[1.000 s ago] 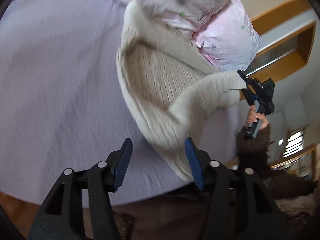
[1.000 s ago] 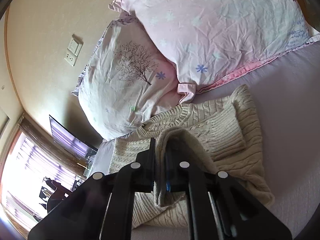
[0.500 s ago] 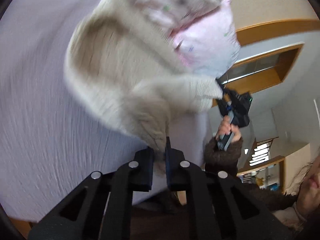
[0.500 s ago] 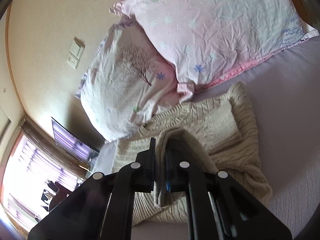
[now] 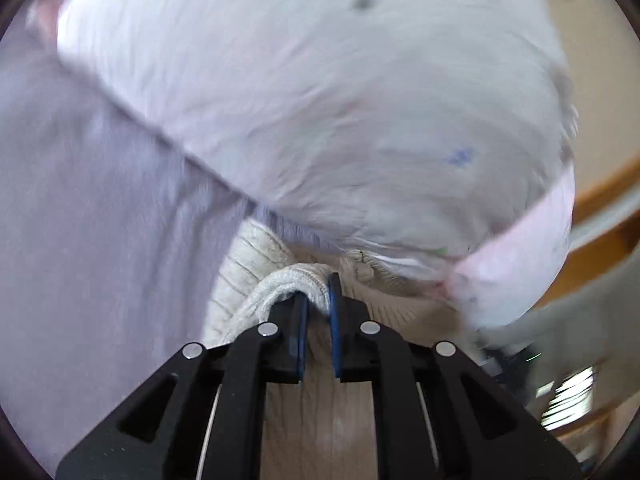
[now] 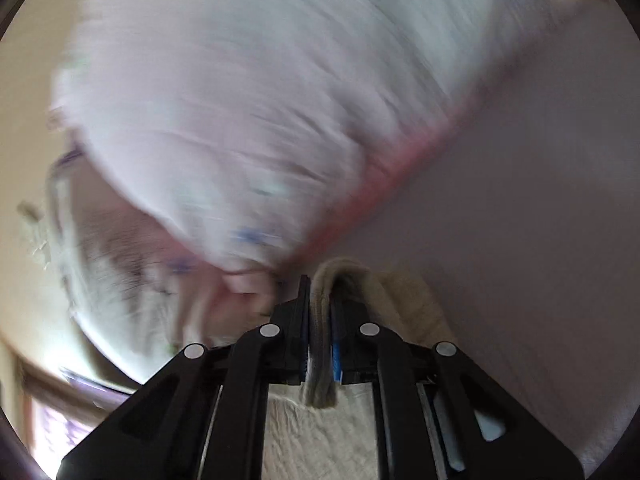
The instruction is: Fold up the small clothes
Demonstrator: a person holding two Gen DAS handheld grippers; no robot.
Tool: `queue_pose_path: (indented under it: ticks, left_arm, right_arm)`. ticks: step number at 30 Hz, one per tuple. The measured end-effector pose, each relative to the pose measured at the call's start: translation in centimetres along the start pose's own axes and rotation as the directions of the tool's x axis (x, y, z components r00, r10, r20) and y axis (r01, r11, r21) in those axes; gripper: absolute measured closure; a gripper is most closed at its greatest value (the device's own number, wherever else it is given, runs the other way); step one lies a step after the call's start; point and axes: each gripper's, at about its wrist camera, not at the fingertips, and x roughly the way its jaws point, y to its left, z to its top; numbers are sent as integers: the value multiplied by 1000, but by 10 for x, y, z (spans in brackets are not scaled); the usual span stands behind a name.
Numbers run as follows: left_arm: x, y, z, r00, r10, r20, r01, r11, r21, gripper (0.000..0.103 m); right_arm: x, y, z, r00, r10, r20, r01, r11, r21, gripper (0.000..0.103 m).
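Left claw [image 5: 318, 300] is pinching a rolled edge of the cream knit sweater [image 5: 248, 280], which is lying bunched on the lilac bed sheet [image 5: 100, 220] right beneath the blurred pale pillow [image 5: 320, 100]. Right claw [image 6: 319, 300] is clamping another thick fold of the sweater [image 6: 404, 304] between its pressed-together jaws, beside the pink-edged pillow [image 6: 260, 100].

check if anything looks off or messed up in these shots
Nothing looks damaged or spilled. Both views are motion-blurred. The cream sweater is bunched right against the pillow rather than lying flat, with the left gripper and right gripper each clamped on a knit edge.
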Motion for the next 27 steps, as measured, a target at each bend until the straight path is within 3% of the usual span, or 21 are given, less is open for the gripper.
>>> queue_pose_path:
  ticks: [2, 4, 5, 6, 8, 10, 14, 19, 23, 25, 26, 27]
  left_arm:
    - [-6, -4, -2, 999, -47, 10, 46, 999, 17, 84]
    - [-21, -11, -7, 998, -51, 37, 49, 997, 57, 65]
    - [-28, -12, -8, 997, -48, 61, 44, 997, 62, 47]
    - [-36, -14, -10, 996, -42, 84, 37, 997, 66, 41]
    - [-50, -12, -12, 994, -45, 101, 38, 997, 65, 40]
    - [-56, -10, -16, 995, -28, 92, 22, 998, 61, 37]
    - [-53, -3, -36, 999, 38, -13, -36, 995, 98, 29]
    - [-31, 3, -58, 993, 66, -102, -56, 993, 102, 27]
    - [-30, 5, -66, 993, 70, -98, -56, 989, 134, 27]
    - [-26, 5, -66, 994, 59, -97, -47, 992, 118, 39]
    - [-20, 10, -66, 993, 48, -111, -38, 995, 88, 64]
    - [-14, 17, -66, 992, 40, -119, -36, 999, 40, 78]
  right_arm:
    - [-3, -7, -3, 999, 39, 3, -40, 999, 28, 79]
    - [-18, -3, -4, 996, 55, 64, -56, 998, 3, 31]
    - [-30, -1, -4, 990, 59, 125, -58, 998, -10, 21]
    - [-42, 2, -6, 982, 56, 179, -51, 998, -28, 17]
    - [-60, 11, -11, 972, 45, 230, -20, 994, -110, 18]
    - [-67, 17, -18, 971, -31, 238, 74, 983, -171, 20]
    - [-66, 13, -30, 971, -159, 179, 199, 951, -235, 26]
    - [-62, -7, -38, 985, -143, 95, 162, 959, -233, 26]
    - [-59, -2, -44, 992, -87, 91, 109, 957, -269, 26]
    - [-60, 2, -47, 993, -49, 111, 80, 954, -290, 26]
    - [-60, 3, -48, 993, -35, 116, 69, 952, -297, 26]
    - [-59, 5, -47, 993, -25, 117, 60, 952, -301, 26]
